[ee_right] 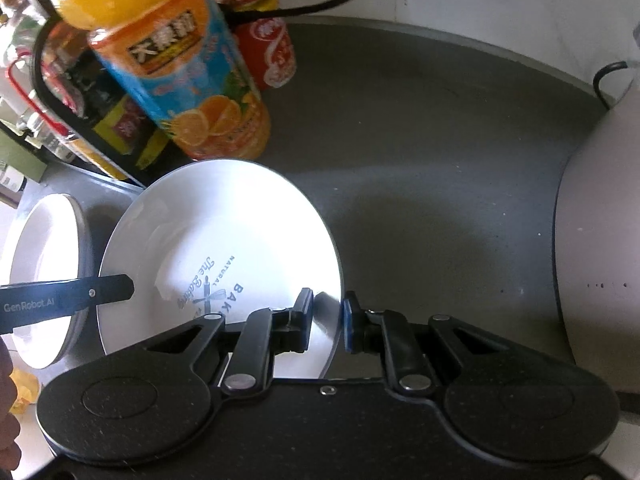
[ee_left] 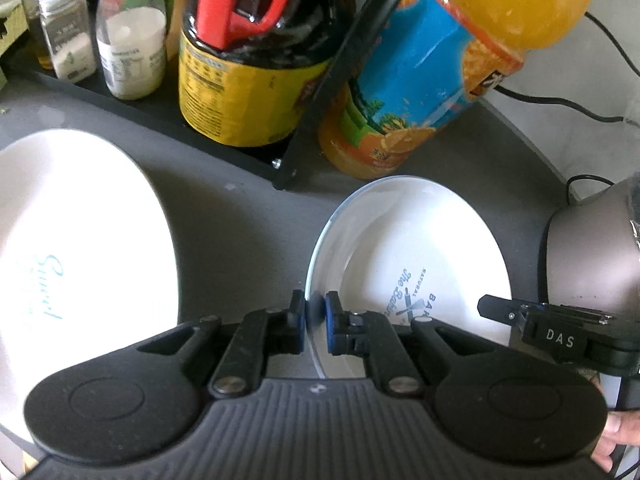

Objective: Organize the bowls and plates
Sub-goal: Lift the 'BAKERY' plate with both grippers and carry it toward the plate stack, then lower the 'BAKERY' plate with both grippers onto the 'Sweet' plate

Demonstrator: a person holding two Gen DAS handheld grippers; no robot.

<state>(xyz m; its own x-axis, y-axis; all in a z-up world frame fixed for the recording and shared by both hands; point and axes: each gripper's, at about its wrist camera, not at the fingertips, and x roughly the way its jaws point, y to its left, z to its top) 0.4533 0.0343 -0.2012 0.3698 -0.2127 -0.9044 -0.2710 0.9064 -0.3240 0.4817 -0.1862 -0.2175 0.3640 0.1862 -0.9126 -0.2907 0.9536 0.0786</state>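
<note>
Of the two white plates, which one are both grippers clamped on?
The bakery-print plate, gripped on opposite rims by the left gripper and right gripper. The teal-script plate lies untouched.

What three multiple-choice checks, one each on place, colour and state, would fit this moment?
1. Where does the orange juice bottle stand?
A. just behind the small plate
B. on the large plate
C. inside the rack

2. What colour is the large plate's lettering?
A. red
B. teal
C. black

3. How is the small plate held?
A. left gripper alone
B. not held
C. left gripper and right gripper, jaws shut on opposite rims

A: the bottle stands past the plate's far rim.
B: the script is teal.
C: each wrist view shows jaws pinching a rim.
</note>
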